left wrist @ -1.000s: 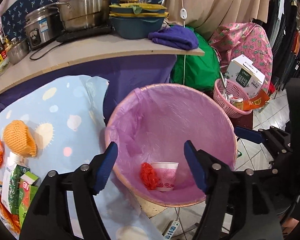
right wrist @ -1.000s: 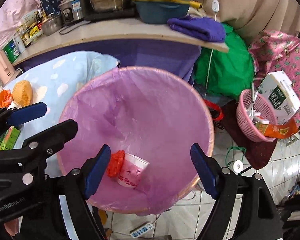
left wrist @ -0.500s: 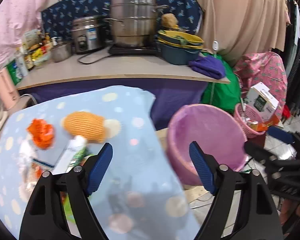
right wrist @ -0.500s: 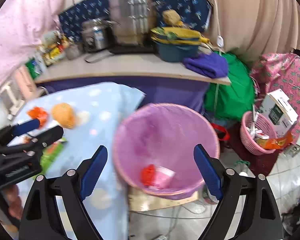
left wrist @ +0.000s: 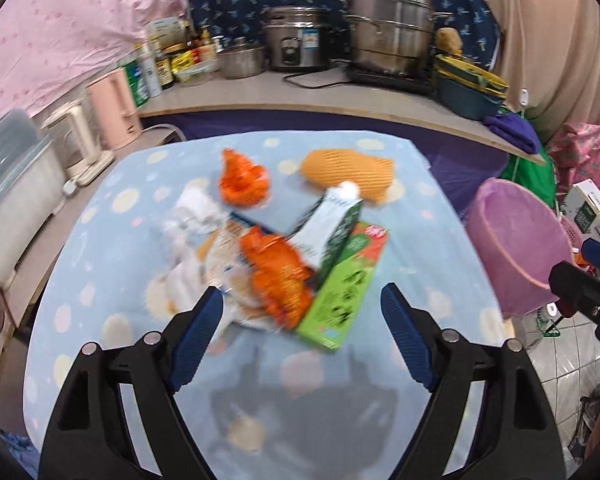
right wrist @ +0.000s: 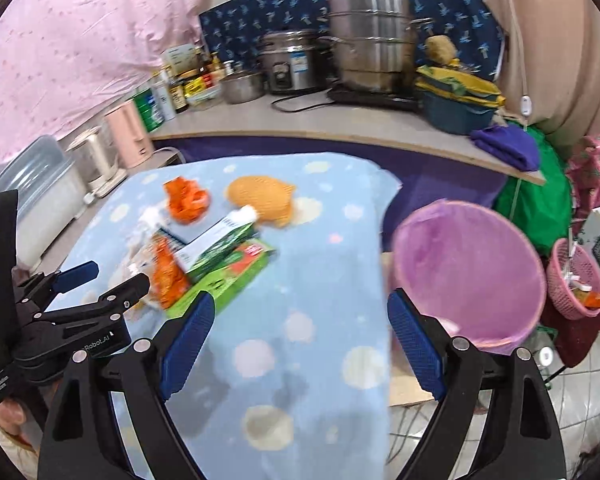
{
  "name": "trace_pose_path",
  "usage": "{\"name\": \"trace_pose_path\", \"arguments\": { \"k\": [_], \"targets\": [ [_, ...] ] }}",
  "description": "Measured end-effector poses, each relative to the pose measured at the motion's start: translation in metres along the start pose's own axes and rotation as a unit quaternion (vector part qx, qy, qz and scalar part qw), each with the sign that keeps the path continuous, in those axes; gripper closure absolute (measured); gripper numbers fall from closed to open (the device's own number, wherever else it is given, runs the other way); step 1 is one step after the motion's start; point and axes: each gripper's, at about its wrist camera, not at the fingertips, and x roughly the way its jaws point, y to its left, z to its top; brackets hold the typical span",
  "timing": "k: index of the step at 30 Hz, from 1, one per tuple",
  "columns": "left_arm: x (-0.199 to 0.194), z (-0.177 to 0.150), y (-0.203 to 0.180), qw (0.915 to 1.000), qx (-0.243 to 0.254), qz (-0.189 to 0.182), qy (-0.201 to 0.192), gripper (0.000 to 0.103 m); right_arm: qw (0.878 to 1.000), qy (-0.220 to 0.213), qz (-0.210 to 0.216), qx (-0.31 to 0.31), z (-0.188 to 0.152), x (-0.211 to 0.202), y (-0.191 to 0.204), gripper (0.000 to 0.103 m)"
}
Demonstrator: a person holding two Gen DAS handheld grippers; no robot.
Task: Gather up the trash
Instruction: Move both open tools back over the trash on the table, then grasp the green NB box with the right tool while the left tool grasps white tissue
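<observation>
1. Kitchen corner: a surface (left wrist: 440, 280) draped in a pale blue cloth with pastel dots is seen in front of a long counter shelf (left wrist: 340, 100) backed by dark blue patterned fabric.
2. Counter contents: a tall steel steamer pot (left wrist: 390, 26), a rice cooker (left wrist: 296, 38), a steel bowl, bottles and tins, a pink kettle (left wrist: 114, 110) and stacked teal and yellow basins (left wrist: 470, 88) are noted; a purple cloth (left wrist: 512, 130) is laid at the right end.
3. Trash heap, mid-cloth: a green carton (left wrist: 346, 292) is overlapped by a white-and-green carton (left wrist: 328, 228), with an orange wrapper (left wrist: 280, 276) touching both and crumpled white packaging (left wrist: 192, 232) to its left.
4. Trash further back: an orange foam net (left wrist: 348, 174) and a crumpled orange bag (left wrist: 242, 178) are placed near each other, apart from the heap.
5. Bin: a pink-lined trash bin (right wrist: 468, 268) is stood beside the cloth's right edge; its contents cannot be made out.
6. Floor items: a pink basket (right wrist: 572, 280) with a white box is found right of the bin.
7. Left tool (left wrist: 302, 320): blue pads are spread wide, nothing is held; it is poised just short of the heap.
8. Right tool (right wrist: 300, 340): fingers are parted wide and nothing is gripped; it is held over bare cloth between heap and bin.
</observation>
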Motion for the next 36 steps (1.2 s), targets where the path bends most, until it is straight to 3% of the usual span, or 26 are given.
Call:
{"name": "trace_pose_path", "arguments": {
  "k": [4,12,27,36],
  "targets": [
    [0.001,-0.019,0.034,0.9996,-0.012,0.027,0.002,0.018,1.000,0.012,0.007,-0.015,-0.015,0.016,0.032,0.019],
    [0.026,-0.050,0.083,0.9972,-0.039,0.056,0.031,0.017,0.999,0.031,0.021,-0.004,-0.035,0.053,0.070,0.019],
    [0.042,-0.058,0.119,0.9958,-0.071,0.040,0.042,0.015,0.998,0.064,-0.004,0.022,-0.047,0.138,0.121,0.018],
    [0.050,-0.059,0.127,0.9949,-0.081,0.034,0.050,0.015,0.997,0.072,-0.025,0.027,-0.046,0.160,0.129,0.020]
  ]
}}
